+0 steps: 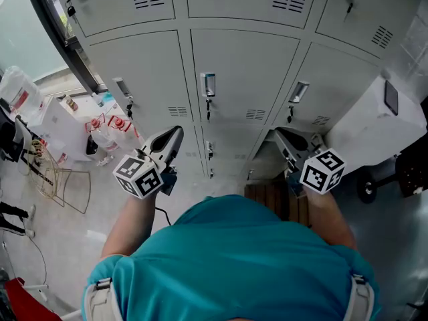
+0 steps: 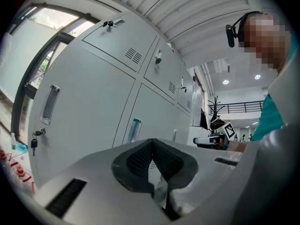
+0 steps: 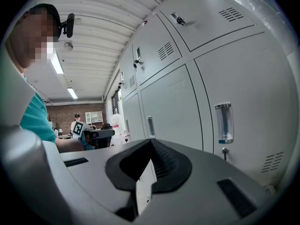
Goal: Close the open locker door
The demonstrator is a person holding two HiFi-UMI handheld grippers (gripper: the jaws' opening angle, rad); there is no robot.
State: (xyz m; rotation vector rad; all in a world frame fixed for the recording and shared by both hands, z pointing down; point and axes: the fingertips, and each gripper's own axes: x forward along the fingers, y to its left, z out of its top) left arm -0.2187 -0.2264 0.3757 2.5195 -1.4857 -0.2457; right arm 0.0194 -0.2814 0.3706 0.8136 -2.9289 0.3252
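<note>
The left gripper (image 1: 176, 132) points at the bank of grey lockers (image 1: 244, 72), with its jaws pressed together and nothing between them. At its 3 o'clock, the right gripper (image 1: 281, 136) also has its jaws closed and empty. The bottom-row locker door (image 1: 262, 158) lies at the right gripper's 8 o'clock. Whether it stands ajar cannot be told.

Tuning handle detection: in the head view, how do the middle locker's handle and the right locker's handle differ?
Pose: the middle locker's handle is upright in the picture, while the right locker's handle leans. Colour: the middle locker's handle looks blue-tinted, the right locker's handle silver-grey. Shared: a dark lock sits just below each.
</note>
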